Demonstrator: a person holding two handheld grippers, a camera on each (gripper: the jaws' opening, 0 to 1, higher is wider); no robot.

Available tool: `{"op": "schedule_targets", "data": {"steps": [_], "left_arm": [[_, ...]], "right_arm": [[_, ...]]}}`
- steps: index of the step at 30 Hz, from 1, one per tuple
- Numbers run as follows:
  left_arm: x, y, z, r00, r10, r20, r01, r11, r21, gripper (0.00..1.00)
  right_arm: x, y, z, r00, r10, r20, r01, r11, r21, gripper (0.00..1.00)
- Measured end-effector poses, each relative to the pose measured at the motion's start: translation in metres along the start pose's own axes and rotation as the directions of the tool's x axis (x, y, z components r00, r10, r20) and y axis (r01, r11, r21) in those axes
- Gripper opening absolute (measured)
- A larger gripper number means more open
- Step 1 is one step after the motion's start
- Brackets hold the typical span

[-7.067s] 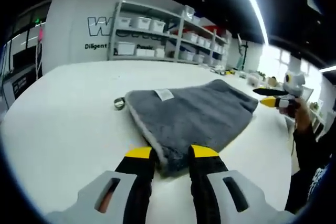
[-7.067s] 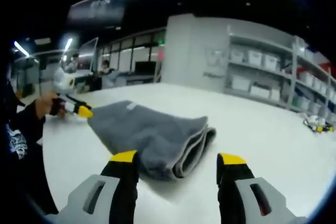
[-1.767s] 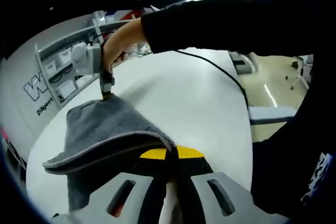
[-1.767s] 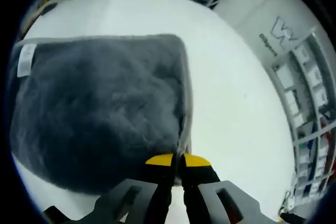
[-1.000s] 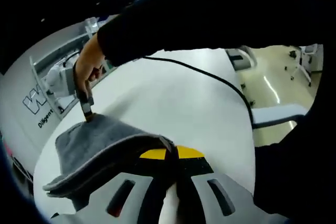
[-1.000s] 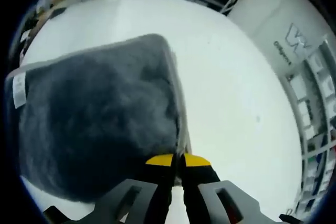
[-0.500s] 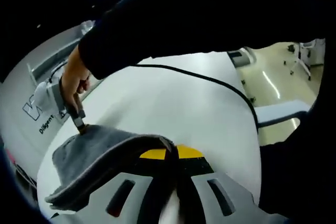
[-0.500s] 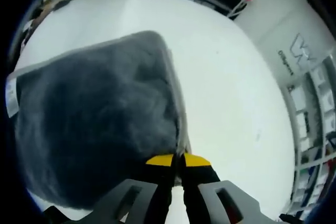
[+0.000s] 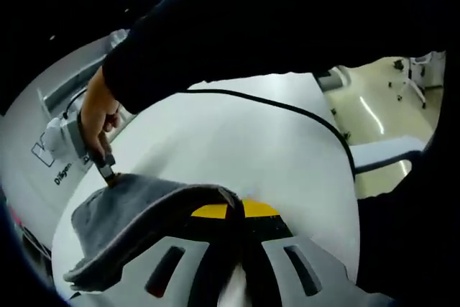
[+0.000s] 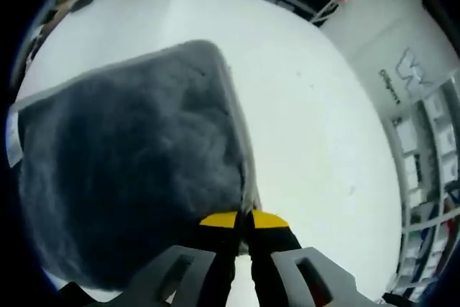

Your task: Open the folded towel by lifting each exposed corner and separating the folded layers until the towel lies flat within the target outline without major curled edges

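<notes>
Here the white table (image 10: pixel 323 127) carries the grey towel (image 10: pixel 129 170), its top layer lifted. The left gripper (image 9: pixel 228 210) clamps one near corner; the right gripper (image 10: pixel 242 218) clamps another. The left gripper view adds the person's hand (image 9: pixel 97 116) and black cable (image 9: pixel 287 109).

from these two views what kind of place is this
Probably a lab or workshop: a large white table, storage shelves with bins along a wall bearing printed lettering, and polished open floor beyond the table.
</notes>
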State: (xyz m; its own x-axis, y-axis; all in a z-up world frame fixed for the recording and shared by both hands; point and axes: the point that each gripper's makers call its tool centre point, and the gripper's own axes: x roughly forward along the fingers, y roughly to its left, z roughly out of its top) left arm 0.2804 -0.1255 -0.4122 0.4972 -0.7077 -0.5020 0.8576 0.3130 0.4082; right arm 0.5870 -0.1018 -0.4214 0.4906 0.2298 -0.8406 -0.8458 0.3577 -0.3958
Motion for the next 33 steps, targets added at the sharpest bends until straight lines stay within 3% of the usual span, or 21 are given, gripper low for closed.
{"op": "schedule_targets", "data": {"steps": [15,24,33], "left_arm": [[-0.007,0.007,-0.010,0.998,0.047,-0.031,-0.046,0.999,0.025,0.03],[-0.014,0.015,-0.018,0.998,0.052,-0.021,-0.053,0.998,-0.022,0.03],[-0.016,0.012,-0.013,0.998,0.002,0.064,0.002,0.997,-0.073,0.16]], "right_arm": [[0.005,0.005,0.019,0.999,-0.035,0.012,0.035,0.999,-0.013,0.00],[0.009,0.006,0.030,0.998,-0.051,0.037,0.050,0.999,0.019,0.00],[0.008,0.005,0.028,0.994,-0.023,0.102,0.018,0.999,0.048,0.00]]}}
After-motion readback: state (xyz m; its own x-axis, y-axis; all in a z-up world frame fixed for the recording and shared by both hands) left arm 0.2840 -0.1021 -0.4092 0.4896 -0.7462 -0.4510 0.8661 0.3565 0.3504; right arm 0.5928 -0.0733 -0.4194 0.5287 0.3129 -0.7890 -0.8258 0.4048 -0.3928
